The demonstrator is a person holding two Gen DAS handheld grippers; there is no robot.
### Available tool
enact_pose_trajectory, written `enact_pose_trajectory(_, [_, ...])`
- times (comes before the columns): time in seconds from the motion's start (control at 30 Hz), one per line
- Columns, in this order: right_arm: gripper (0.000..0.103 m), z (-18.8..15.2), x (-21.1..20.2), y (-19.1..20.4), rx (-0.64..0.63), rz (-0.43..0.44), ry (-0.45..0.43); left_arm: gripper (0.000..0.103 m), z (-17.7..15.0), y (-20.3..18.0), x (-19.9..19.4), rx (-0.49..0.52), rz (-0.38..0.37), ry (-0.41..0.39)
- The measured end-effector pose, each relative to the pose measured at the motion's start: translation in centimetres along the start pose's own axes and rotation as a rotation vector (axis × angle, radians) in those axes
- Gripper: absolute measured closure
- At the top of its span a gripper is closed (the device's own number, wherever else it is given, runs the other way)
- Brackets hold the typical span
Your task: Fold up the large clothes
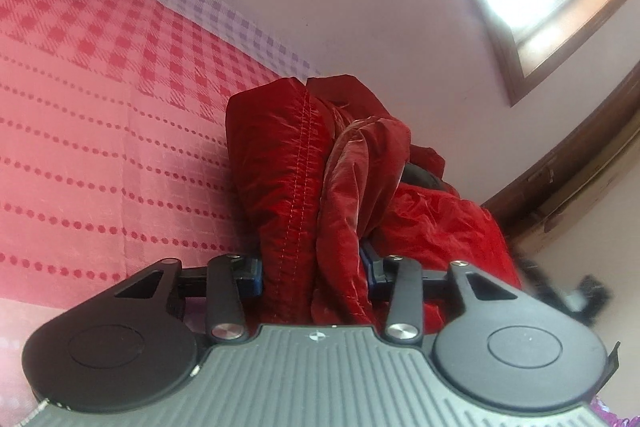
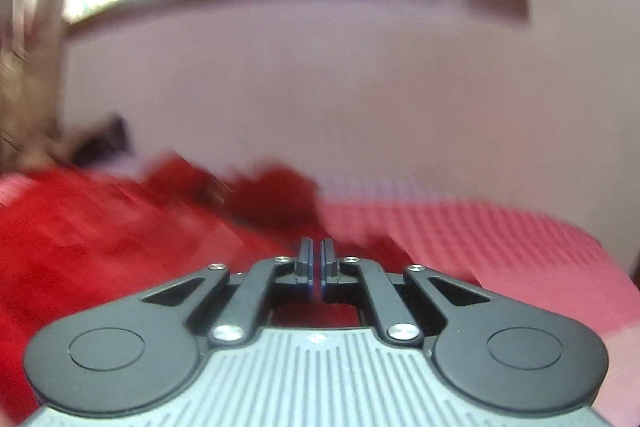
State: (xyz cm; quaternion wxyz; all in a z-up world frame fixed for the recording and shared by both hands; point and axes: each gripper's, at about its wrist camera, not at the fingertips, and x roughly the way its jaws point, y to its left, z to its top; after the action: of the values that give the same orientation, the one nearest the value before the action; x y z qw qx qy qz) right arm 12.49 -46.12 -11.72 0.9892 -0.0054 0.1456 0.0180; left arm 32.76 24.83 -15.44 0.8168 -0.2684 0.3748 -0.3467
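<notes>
On the bed [image 1: 100, 115], I hold a thick bunched fold of the red garment [image 1: 304, 179] clamped between the pads of my left hand-held gripper [image 1: 311, 273], the stitched seam running up from the pinch toward the wall. The rest of the cloth slumps to the right of that gripper, near the bed's far edge.

My right hand-held gripper [image 2: 316, 263] carries nothing that I can make out; its two pads stand almost together with only a thin slit between them, and the garment [image 2: 120, 227] lies spread below and to its left on the checked bedspread [image 2: 480, 235]. The right view is heavily blurred, so I cannot tell whether a thin layer is caught in that slit.

The risk, as I judge it, sits in the left grip: several slippery layers are gathered there, and a pull could let the inner ones slide out, leaving a crooked fold. With only one side surely held, the loose bulk could also drag toward the bed's edge and undo the shape.
</notes>
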Motion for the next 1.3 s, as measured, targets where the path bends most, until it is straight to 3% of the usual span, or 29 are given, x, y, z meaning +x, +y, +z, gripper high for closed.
enact_pose_trajectory(0.1, [0.101,3.3,-1.7,3.3,-0.016,0.184,-0.03,0.06,0.0,0.2,0.1,-0.014,-0.006,-0.003])
enact_pose_trajectory(0.17, [0.101,4.5,-1.3,5.7,-0.04,0.306,0.018,0.06,0.0,0.2,0.2,-0.019,-0.006,-0.005])
enact_pose_trajectory(0.23, [0.101,4.6,0.1,8.0,-0.071,0.367,0.08,0.06,-0.1,0.1,0.1,-0.018,-0.004,-0.009])
enact_pose_trajectory(0.3, [0.101,4.0,1.9,9.3,-0.12,0.354,0.129,0.06,-0.3,0.1,0.0,-0.019,-0.004,-0.013])
enact_pose_trajectory(0.47, [0.102,2.9,5.4,8.6,-0.08,0.308,0.231,0.062,-0.3,0.0,-0.3,-0.013,-0.012,-0.02])
enact_pose_trajectory(0.73, [0.102,1.3,7.2,8.8,-0.055,0.318,0.281,0.062,-0.4,-0.7,-0.4,0.004,-0.013,-0.024])
enact_pose_trajectory(0.8, [0.102,0.9,7.6,8.5,-0.035,0.325,0.284,0.067,-0.6,-1.1,-0.6,-0.007,-0.002,-0.044])
enact_pose_trajectory(0.87, [0.102,0.6,7.9,8.1,-0.01,0.337,0.287,0.077,-0.8,-2.4,-1.1,0.005,0.014,-0.073])
enact_pose_trajectory(0.93, [0.102,0.4,8.2,7.8,0.022,0.348,0.29,0.079,-0.7,-4.1,-1.8,0.011,0.031,-0.096])
enact_pose_trajectory(1.13, [0.103,-0.3,8.8,6.9,0.091,0.369,0.294,0.079,0.1,-11.1,-3.2,0.038,0.03,-0.125])
enact_pose_trajectory(1.3, [0.103,-0.7,9.0,6.2,0.168,0.382,0.294,0.079,-0.2,-18.7,-1.9,0.101,0.041,-0.104])
